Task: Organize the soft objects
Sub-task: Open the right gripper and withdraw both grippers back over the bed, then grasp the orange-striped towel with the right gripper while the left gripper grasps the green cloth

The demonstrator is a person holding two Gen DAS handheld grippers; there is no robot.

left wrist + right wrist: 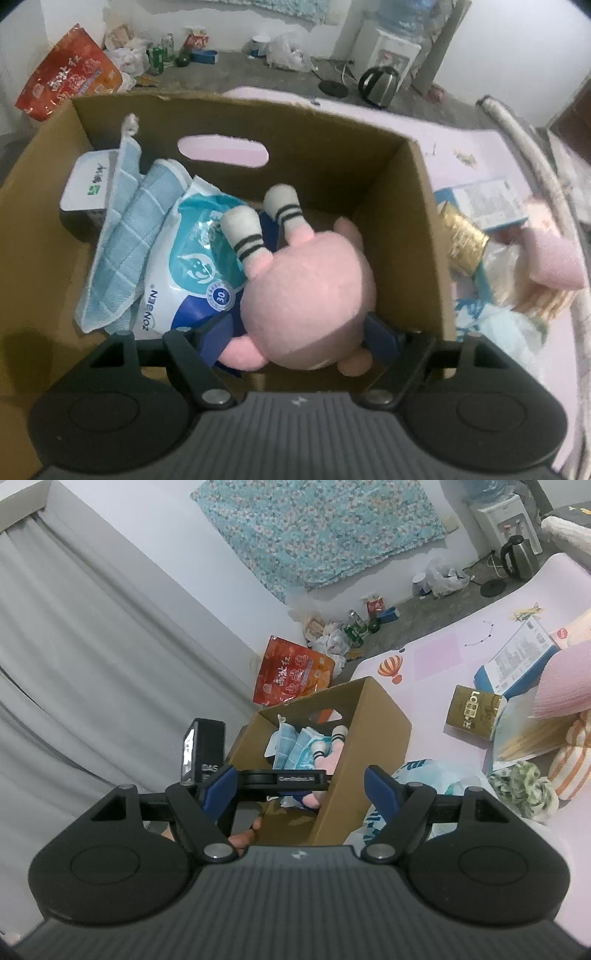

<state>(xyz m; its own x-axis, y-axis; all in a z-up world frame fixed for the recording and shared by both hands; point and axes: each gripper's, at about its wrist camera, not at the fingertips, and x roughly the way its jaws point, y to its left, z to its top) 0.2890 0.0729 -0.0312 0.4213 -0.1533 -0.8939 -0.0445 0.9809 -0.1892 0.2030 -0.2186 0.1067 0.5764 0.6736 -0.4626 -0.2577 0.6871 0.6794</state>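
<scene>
A pink plush doll (310, 291) with white striped socks hangs head-down inside a cardboard box (332, 122). My left gripper (299, 332) is shut on the doll, its blue pads pressing both sides. The box also holds a blue towel (125, 243), a wipes pack (195, 266) and a white box (86, 184). In the right wrist view my right gripper (301, 790) is open and empty above the box (373, 734); the doll (325, 762) shows inside. A pink soft object (565, 683), a striped plush (572, 757) and a green-white rope toy (524, 786) lie on the pink mat.
On the pink mat (436, 657) right of the box lie a gold box (471, 712), a blue-white carton (517, 657) and a plastic bag (424, 775). A red bag (291, 675), bottles, a kettle (517, 555) and a water dispenser stand on the floor beyond. Grey curtain at left.
</scene>
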